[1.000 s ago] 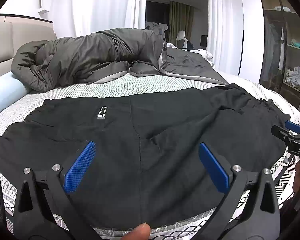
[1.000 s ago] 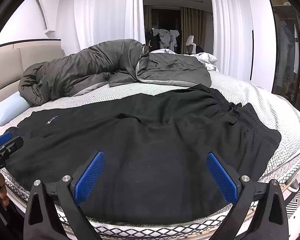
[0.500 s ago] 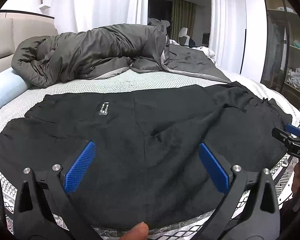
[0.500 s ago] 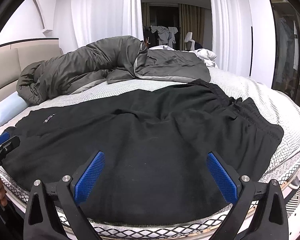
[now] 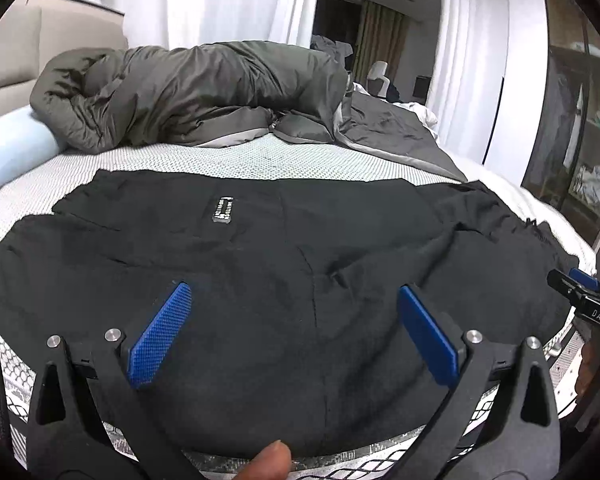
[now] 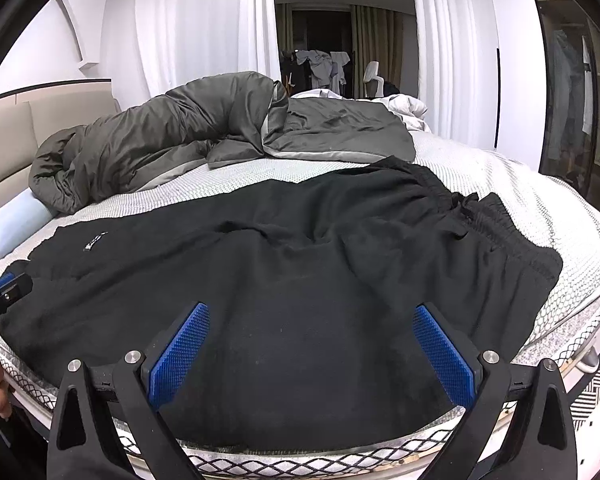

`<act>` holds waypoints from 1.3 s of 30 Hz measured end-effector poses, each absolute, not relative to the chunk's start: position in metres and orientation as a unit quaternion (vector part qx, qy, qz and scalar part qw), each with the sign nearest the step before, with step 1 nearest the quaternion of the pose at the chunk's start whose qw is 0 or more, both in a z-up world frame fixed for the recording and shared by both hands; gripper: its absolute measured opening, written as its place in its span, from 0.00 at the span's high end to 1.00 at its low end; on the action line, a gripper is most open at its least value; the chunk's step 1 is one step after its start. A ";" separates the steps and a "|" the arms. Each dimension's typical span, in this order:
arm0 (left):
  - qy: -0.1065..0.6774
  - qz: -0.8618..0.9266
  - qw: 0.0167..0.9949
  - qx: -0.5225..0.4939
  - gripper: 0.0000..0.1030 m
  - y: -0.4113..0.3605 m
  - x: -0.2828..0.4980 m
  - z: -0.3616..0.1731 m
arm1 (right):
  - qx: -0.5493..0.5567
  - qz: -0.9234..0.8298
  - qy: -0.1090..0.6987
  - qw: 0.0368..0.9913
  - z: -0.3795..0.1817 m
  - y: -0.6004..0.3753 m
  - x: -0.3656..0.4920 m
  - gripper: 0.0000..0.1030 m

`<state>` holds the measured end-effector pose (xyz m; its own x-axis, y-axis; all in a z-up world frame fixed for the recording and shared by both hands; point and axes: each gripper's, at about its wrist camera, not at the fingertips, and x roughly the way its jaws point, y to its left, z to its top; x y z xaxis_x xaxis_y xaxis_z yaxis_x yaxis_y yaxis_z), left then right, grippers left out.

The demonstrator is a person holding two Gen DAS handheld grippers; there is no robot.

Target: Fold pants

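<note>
Black pants (image 5: 284, 264) lie spread flat across the near edge of the bed, with a small label (image 5: 223, 210) on the left part. In the right wrist view the pants (image 6: 300, 280) show their elastic waistband (image 6: 492, 220) at the right. My left gripper (image 5: 294, 322) is open and empty, just above the pants' near edge. My right gripper (image 6: 312, 344) is open and empty, above the near edge further right. Each gripper shows at the rim of the other's view: the right one (image 5: 584, 292) and the left one (image 6: 0, 292).
A grey duvet (image 5: 188, 96) is bunched at the back of the white mattress (image 5: 228, 160). A pale blue bolster (image 5: 8, 152) lies at the left by the headboard. White curtains and a glass wardrobe (image 5: 580, 120) stand behind and to the right.
Both grippers have moved slightly closer and lower toward the pants. The pants lie as before, and both jaws stay open.
</note>
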<state>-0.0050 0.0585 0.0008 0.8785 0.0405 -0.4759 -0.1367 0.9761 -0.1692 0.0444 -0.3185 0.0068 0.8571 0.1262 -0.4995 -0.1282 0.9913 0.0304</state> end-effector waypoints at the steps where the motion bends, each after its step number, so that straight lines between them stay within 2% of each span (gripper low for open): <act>1: 0.243 0.050 0.964 -0.100 0.01 0.061 -0.006 0.002 | -0.002 0.065 0.260 0.963 0.010 -0.319 0.045 0.00; 11: 0.249 0.089 0.951 -0.158 0.01 0.119 -0.039 0.021 | -0.030 0.107 0.268 0.957 0.059 -0.341 0.045 0.00; 16: 0.242 0.140 0.946 -0.163 0.01 0.164 -0.059 0.035 | 0.003 0.115 0.272 0.956 0.073 -0.376 0.052 0.00; 23: 0.258 0.213 0.919 -0.207 0.01 0.256 -0.091 0.037 | 0.066 0.114 0.315 0.940 0.052 -0.431 0.062 0.01; 29: 0.299 0.219 0.889 -0.268 0.07 0.305 -0.095 0.003 | 0.111 0.092 0.352 0.925 0.021 -0.467 0.071 0.10; 33: 0.316 0.239 0.875 -0.279 0.20 0.308 -0.091 -0.014 | 0.120 0.070 0.362 0.922 0.012 -0.484 0.070 0.13; 39: 0.300 0.220 0.907 -0.197 0.19 0.256 -0.077 0.011 | 0.026 0.125 0.347 0.929 0.024 -0.412 0.069 0.14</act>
